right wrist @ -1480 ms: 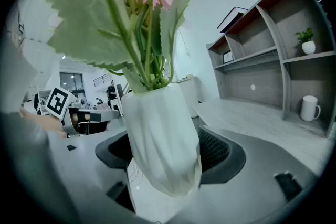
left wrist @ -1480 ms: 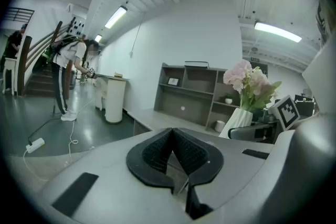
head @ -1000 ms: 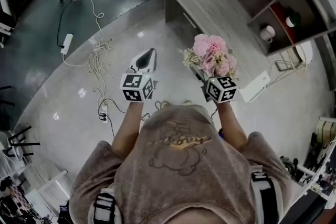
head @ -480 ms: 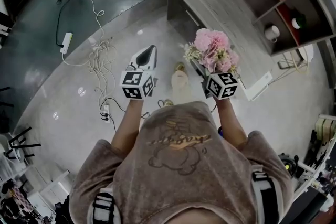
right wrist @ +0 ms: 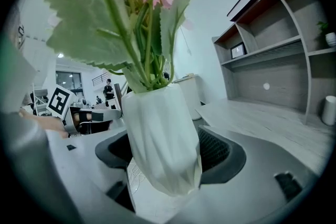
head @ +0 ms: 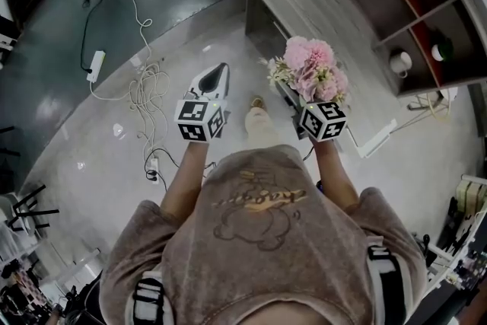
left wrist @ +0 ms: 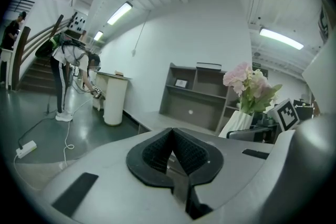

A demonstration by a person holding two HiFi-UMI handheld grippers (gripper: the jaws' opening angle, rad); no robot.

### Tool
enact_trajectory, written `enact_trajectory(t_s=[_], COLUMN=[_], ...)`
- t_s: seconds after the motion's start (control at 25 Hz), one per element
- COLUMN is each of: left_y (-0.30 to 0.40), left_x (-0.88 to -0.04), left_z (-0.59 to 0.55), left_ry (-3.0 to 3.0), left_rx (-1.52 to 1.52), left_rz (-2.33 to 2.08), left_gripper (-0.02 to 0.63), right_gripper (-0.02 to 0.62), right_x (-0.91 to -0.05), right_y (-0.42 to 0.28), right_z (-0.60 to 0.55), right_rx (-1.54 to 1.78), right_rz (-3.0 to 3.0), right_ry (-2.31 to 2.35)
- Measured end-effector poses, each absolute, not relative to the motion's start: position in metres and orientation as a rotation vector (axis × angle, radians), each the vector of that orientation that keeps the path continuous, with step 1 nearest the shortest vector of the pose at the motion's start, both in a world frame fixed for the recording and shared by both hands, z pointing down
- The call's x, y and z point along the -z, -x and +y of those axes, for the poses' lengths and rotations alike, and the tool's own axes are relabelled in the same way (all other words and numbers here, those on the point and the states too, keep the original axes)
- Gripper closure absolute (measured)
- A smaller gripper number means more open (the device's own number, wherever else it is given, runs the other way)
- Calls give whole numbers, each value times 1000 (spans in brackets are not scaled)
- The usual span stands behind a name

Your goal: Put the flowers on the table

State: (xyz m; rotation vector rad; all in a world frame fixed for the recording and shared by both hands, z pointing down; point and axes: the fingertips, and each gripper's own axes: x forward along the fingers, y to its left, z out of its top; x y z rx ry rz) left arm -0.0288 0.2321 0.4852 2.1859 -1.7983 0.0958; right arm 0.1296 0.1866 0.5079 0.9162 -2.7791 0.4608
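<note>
Just short of the bench (head: 327, 7), above the floor: flowers (head: 310, 71), pink, with green leaves, standing in a white faceted vase (right wrist: 160, 139).
- Vase: upright, pinched at its lower body between the jaws of the right gripper (right wrist: 169, 157), with a pad against each side. The flowers were off the bench, near its front edge and not resting on it.
- Left gripper (head: 214, 81): held out beside the flowers, on the side away from the bench. Its jaws were pressed together with nothing between them.
- Bench: long, with a grey wood-grain top.
- Behind the bench: shelf unit (head: 415, 0) with open compartments, one holding a white mug (head: 401, 62).
- Past the bench's left end: white cylindrical bin (left wrist: 113, 99), with a person (left wrist: 68, 73) bending over beside it.
- On the floor, well apart from the bench: tangled white cable (head: 144, 91) and a power strip (head: 95, 63).
- Both grippers were held at arm's length by a person in a brown shirt (head: 262, 240).
</note>
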Motion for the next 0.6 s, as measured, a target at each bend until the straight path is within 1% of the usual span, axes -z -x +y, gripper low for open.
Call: enact_trajectory(t_s=[0.6], left_y=[45], left_x=[-461], left_z=[95], left_ry=[-2175], left_rx=[-122], left_rz=[-1834], left_gripper=[588], right_gripper=[245], right_x=[-493], right_y=[-93], right_z=[52], right_rx=[-490], right_rz=[-2809], right_ry=[-795])
